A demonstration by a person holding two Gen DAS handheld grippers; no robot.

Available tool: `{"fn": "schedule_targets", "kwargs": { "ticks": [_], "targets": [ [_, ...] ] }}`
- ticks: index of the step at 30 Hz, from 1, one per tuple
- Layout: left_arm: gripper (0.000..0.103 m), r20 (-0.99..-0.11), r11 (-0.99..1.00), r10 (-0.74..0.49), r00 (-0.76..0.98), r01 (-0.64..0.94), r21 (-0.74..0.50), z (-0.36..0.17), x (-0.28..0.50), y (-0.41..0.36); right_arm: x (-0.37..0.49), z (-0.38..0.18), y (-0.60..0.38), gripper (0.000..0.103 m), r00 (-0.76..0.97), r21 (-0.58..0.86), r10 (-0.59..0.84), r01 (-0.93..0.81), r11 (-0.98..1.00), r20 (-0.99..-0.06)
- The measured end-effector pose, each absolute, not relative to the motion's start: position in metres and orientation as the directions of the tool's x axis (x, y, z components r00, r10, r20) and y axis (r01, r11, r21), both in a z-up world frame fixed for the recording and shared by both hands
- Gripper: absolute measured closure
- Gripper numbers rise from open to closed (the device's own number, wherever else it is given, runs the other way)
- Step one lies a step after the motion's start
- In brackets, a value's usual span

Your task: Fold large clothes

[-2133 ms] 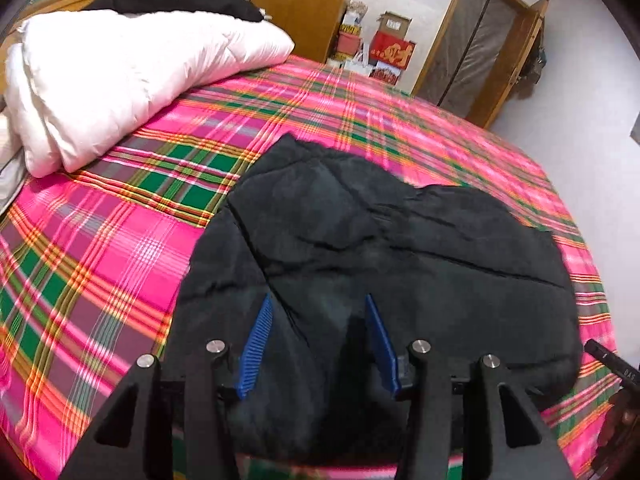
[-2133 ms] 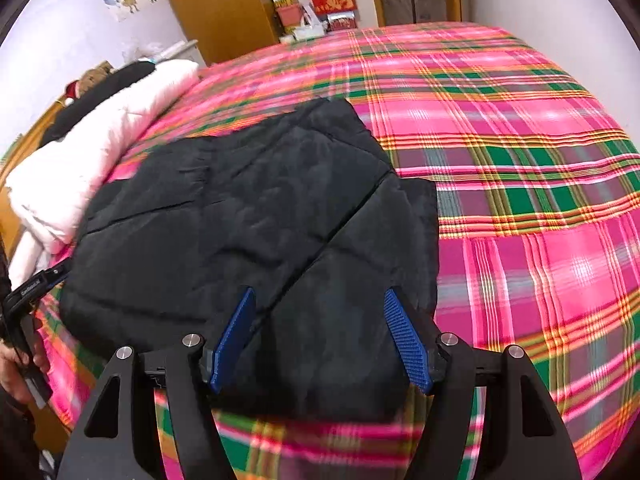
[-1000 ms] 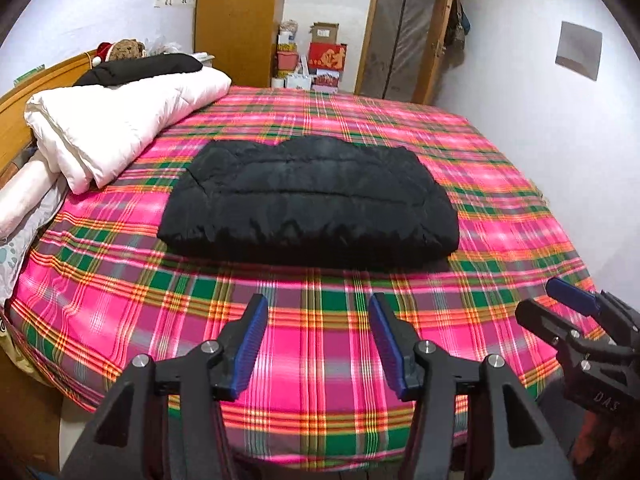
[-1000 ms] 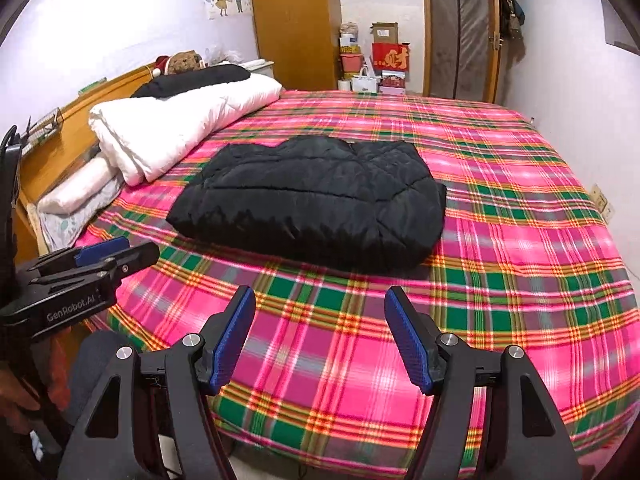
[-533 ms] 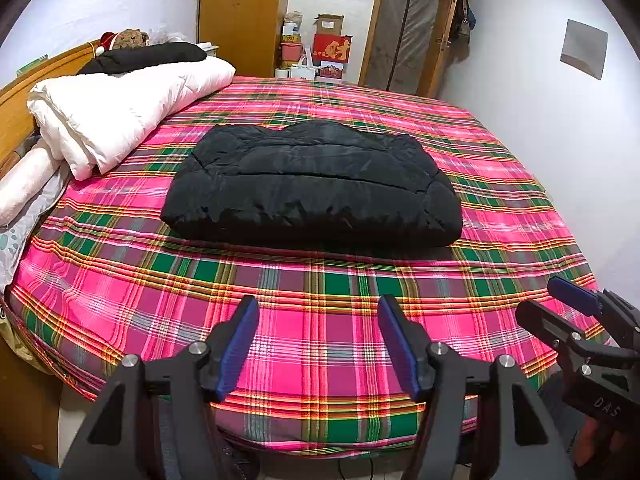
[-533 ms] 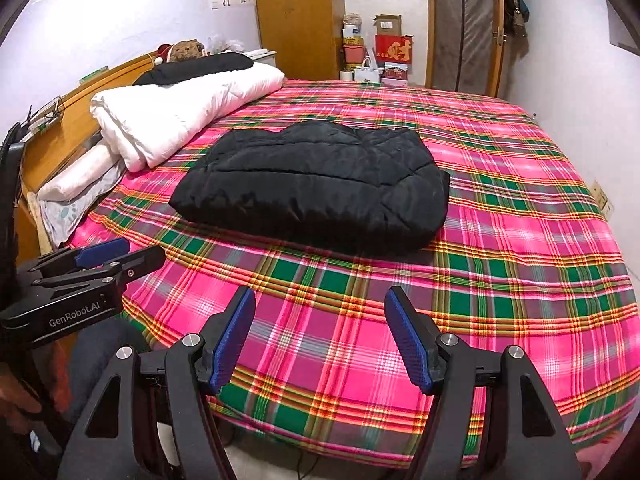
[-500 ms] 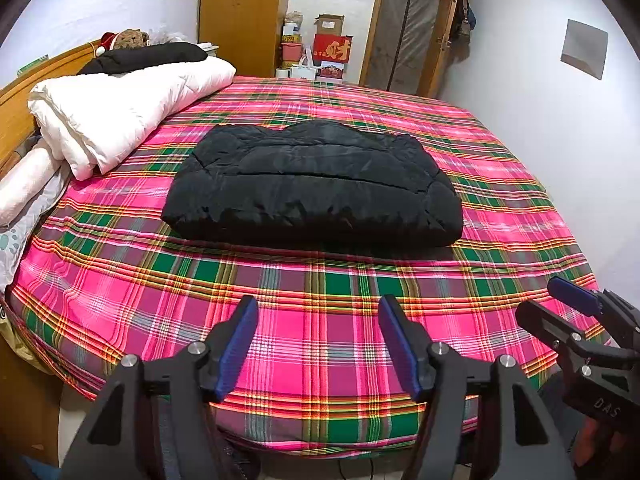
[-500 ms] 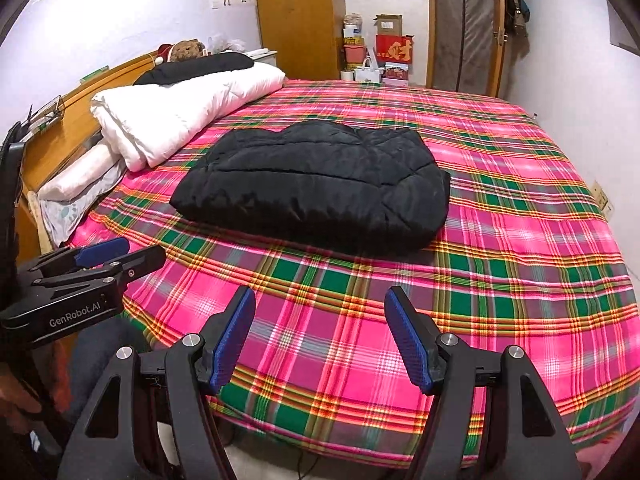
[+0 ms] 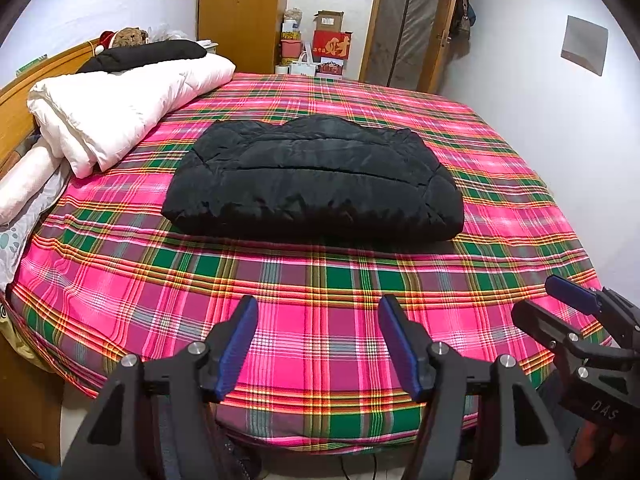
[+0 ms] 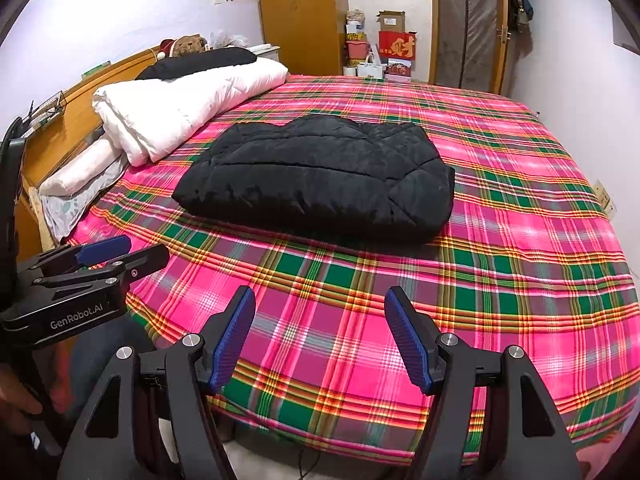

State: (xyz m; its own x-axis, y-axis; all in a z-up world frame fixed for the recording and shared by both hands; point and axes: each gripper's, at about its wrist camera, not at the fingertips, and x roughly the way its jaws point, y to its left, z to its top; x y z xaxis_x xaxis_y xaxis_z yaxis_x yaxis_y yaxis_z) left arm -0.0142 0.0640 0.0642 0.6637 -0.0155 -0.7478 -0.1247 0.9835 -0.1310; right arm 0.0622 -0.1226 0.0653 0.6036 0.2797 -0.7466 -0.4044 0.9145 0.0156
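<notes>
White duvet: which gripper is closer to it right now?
Left. The left gripper is off the near edge of the bed, on the side where the duvet lies. The right gripper is off the same edge, farther along from it.

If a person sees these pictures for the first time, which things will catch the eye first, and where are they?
First comes the bright pink and green plaid bedspread, which fills most of both views. In its middle lies the black padded jacket, folded into a thick, neat bundle. Along the headboard side, left of the jacket, lies a rolled white duvet, and both tools, left tool and right tool, hang open and empty over the near edge of the bed.
</notes>
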Motion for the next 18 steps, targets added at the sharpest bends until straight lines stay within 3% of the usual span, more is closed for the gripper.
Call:
{"fn": "schedule_targets", "kwargs": {
  "ticks": [18],
  "targets": [
    [0.039,-0.742,0.982,-0.004,0.67,-0.139,-0.131,0.0657,-0.0171,0.0664,0.0603,0.0635,-0.1201,0.036,0.603,0.017,0.279,-0.402,0.916,-0.747]
  ]
}}
